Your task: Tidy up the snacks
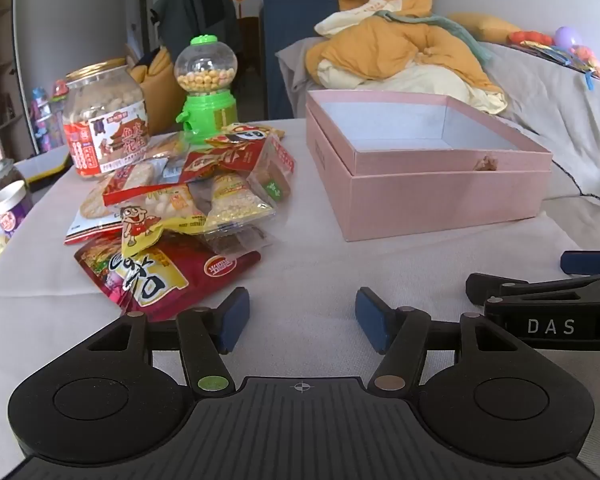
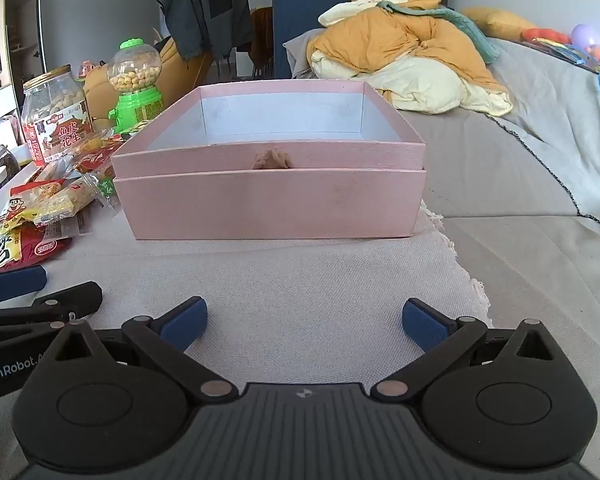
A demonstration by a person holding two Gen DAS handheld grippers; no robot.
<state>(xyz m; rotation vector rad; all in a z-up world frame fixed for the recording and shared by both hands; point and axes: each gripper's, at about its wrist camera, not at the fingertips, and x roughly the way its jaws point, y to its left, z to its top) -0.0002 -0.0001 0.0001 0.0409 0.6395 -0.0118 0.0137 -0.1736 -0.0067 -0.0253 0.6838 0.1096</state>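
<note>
Snacks lay heaped on the left side of the cloth-covered table (image 1: 308, 280), and I took them in from left to right. Farthest left stood a clear peanut jar (image 1: 104, 120) with a gold lid and a red label, upright behind the heap. Just beside it, to the right, stood a green candy dispenser (image 1: 206, 88), its clear globe part-filled with pale round sweets. In front of both lay the pile of snack packets (image 1: 188, 196), overlapping one another, with a big dark red bag (image 1: 160, 272) nearest to me at the pile's front edge.

My left gripper (image 1: 302, 318) hung over bare cloth just right of that red bag, its blue pads apart and nothing between them, touching no packet.

Right of the pile, apart from it, sat the pink box (image 2: 268, 200), open-topped, its pale inside bare as far as I could see. A small brownish tuft (image 2: 271, 159) showed at the middle of its near wall; it might have been a ribbon pull, but the view was too soft to say.

My right gripper (image 2: 304, 324) hovered in front of that box, jaws spread wide and holding nothing. Behind the box, on the grey sofa (image 2: 540, 128), lay a crumpled orange and cream quilt (image 2: 400, 52).
</note>
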